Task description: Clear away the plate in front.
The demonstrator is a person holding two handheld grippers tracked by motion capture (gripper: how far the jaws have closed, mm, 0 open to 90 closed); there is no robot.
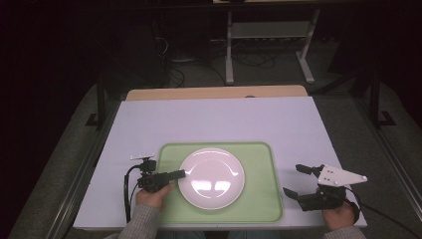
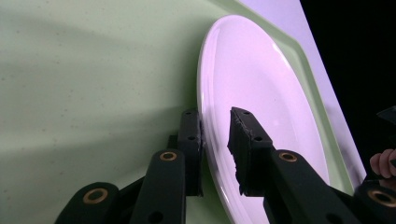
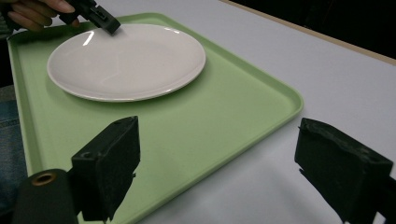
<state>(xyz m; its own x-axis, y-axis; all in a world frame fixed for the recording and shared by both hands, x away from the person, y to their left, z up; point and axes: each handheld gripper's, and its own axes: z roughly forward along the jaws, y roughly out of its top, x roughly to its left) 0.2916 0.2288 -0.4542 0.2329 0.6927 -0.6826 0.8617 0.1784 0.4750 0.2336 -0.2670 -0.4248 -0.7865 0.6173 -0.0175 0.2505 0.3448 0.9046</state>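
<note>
A white plate (image 1: 211, 178) sits on a green tray (image 1: 259, 199) on the white table (image 1: 219, 119) — the left gripper (image 2: 215, 140) straddles its rim, jaws slightly apart; the right gripper (image 1: 294, 181) hovers beside the tray, jaws spread wide.

White plate (image 1: 211, 178); pale green tray (image 1: 259, 199); white table (image 1: 219, 119); black grippers (image 1: 176, 174).

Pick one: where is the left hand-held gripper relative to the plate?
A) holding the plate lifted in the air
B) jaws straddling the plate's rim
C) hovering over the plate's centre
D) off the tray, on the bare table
B: in the left gripper view the left hand-held gripper has one jaw either side of the white plate rim, which lies on the green tray.
</note>
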